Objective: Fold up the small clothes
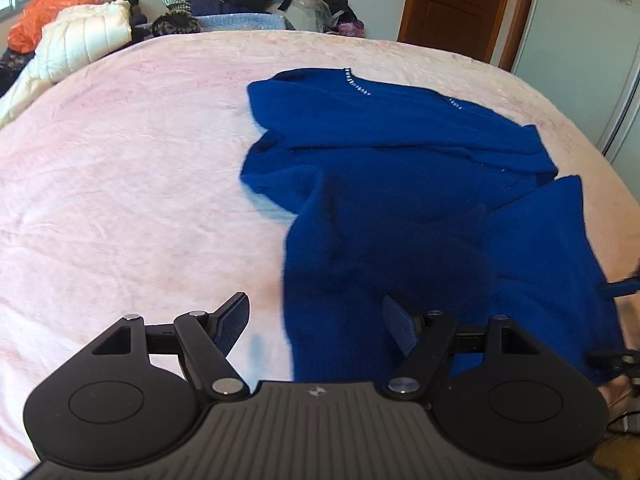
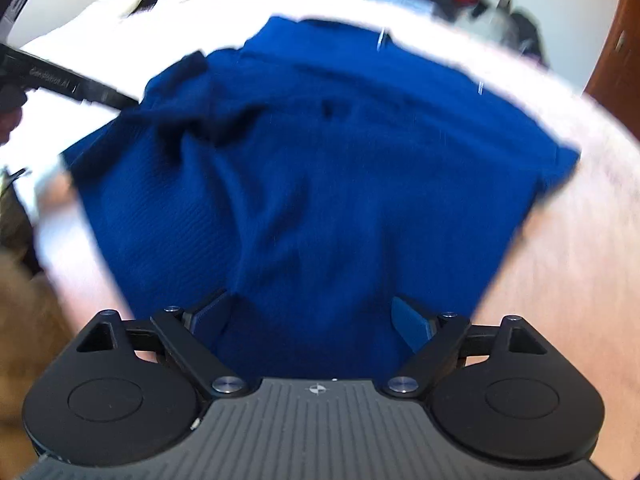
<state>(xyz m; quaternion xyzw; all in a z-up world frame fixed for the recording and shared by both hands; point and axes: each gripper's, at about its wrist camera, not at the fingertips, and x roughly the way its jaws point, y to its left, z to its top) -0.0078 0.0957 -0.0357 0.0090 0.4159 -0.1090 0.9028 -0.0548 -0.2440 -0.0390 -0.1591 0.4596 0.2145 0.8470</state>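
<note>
Both tongs are spread wide, pinching nothing: the left tongs (image 1: 316, 320) at the near edge of a blue sweater (image 1: 400, 184), the right tongs (image 2: 316, 320) over it. It lies rumpled on a pink bed (image 1: 120, 160).

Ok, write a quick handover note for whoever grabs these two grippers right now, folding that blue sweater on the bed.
Left gripper: open, empty, over the sweater's near left edge.
Right gripper: open, blue cloth between its fingers, nothing clamped; view blurred.
Blue sweater: on the pink blanket, collar at the far side, rumpled, one side flopped over the body.
Done: sweater laid out, no tidy fold showing.
Left: smooth it, fold sleeves in, fold the body over.
</note>
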